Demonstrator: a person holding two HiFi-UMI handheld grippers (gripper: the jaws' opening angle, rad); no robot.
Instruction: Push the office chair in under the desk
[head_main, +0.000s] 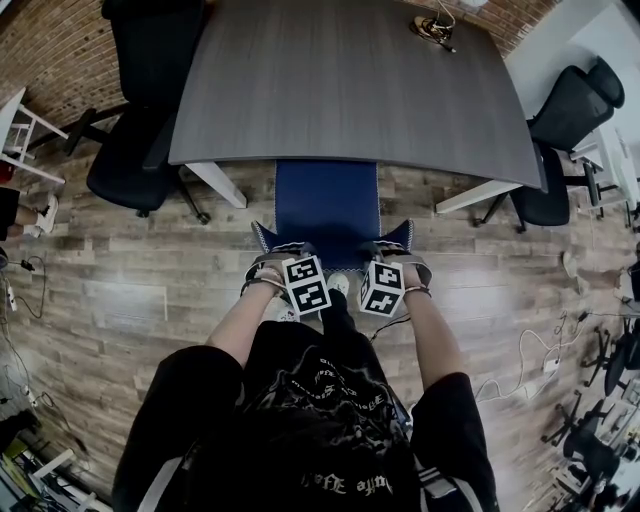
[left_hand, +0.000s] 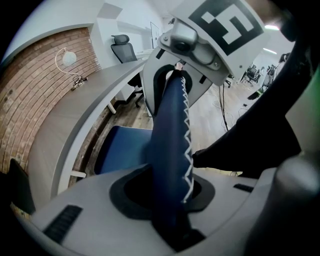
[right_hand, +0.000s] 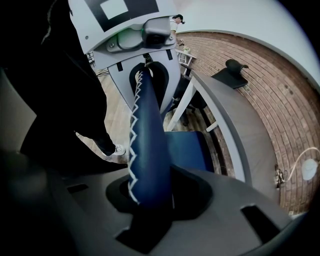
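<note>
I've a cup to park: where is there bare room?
The grey desk top is almost wholly bare, from its near edge over the blue chair to its far edge; only a small lamp stands at its far right corner. Crowded: the chair's back, clamped by the left tongs and right tongs.

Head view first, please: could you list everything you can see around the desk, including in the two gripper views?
Desk: one, grey, top centre.
Blue chair: one, blue with white stitching, seat partly under the desk.
Black chairs: two, black, one at the desk's left end, one at its right end.
Lamp: one, gold with a white globe, on the desk's far edge.
Cables: several, white and black, on the floor at both sides.
Floor: brown wood planks.
Brick wall: red-brown, behind the desk.
Left gripper: grey, closed on the blue chair's backrest.
Right gripper: grey, closed on the same backrest.
</note>
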